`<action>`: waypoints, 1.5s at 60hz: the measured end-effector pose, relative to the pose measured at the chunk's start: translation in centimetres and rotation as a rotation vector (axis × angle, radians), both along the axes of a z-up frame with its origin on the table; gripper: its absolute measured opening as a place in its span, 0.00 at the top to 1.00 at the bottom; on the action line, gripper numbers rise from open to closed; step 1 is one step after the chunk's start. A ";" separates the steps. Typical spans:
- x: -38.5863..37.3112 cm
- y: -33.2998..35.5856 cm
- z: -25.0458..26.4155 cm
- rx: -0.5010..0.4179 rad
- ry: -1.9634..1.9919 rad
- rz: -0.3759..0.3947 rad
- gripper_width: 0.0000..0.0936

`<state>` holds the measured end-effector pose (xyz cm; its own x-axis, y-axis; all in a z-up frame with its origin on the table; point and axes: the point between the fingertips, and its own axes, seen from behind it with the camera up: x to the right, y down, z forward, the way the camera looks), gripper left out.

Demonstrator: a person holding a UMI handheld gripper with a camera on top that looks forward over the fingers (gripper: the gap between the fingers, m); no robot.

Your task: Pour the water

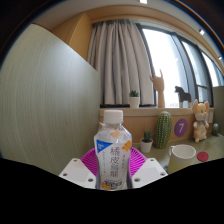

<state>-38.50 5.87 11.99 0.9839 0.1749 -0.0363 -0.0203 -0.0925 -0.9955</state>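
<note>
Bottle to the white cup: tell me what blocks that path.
Nothing visible does. The bottle sits between the gripper fingers, pink pads at its sides; the white cup stands beyond to its right, with bare table between.

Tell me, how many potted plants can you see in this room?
3. A leafy potted plant stands on the windowsill by the curtain; a tall green cactus and a little green plant in a white pot sit on the table behind the clear plastic bottle. Others may be hidden.
</note>
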 end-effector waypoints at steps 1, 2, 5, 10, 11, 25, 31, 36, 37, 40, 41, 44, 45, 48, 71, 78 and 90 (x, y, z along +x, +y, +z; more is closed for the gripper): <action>0.0 0.0 0.0 -0.002 0.001 0.001 0.62; -0.1 0.0 0.0 -0.004 0.000 0.004 0.63; 0.2 0.0 0.0 -0.017 0.022 0.000 0.62; 1.2 0.7 0.2 -0.040 0.113 -0.012 0.62; 1.4 0.8 0.3 -0.044 0.141 -0.013 0.62; 4.8 2.4 5.9 -0.036 0.750 -0.020 0.62; 7.2 3.1 7.5 -0.011 1.040 -0.015 0.62; 9.2 3.9 8.2 -0.008 1.305 -0.046 0.63; 9.7 4.0 8.2 -0.004 1.359 -0.049 0.63; 11.0 4.2 8.2 0.009 1.508 -0.059 0.63; 11.4 3.9 8.5 0.010 1.551 -0.068 0.62; 12.6 4.3 8.1 0.029 1.663 -0.078 0.63; 12.8 4.3 8.0 0.029 1.699 -0.082 0.63; 13.6 4.5 7.3 0.028 1.793 -0.097 0.63; 17.5 6.2 5.2 0.102 2.409 -0.125 0.62; 17.8 6.1 5.1 0.111 2.424 -0.135 0.62; 15.6 6.7 7.1 0.033 2.134 -0.111 0.63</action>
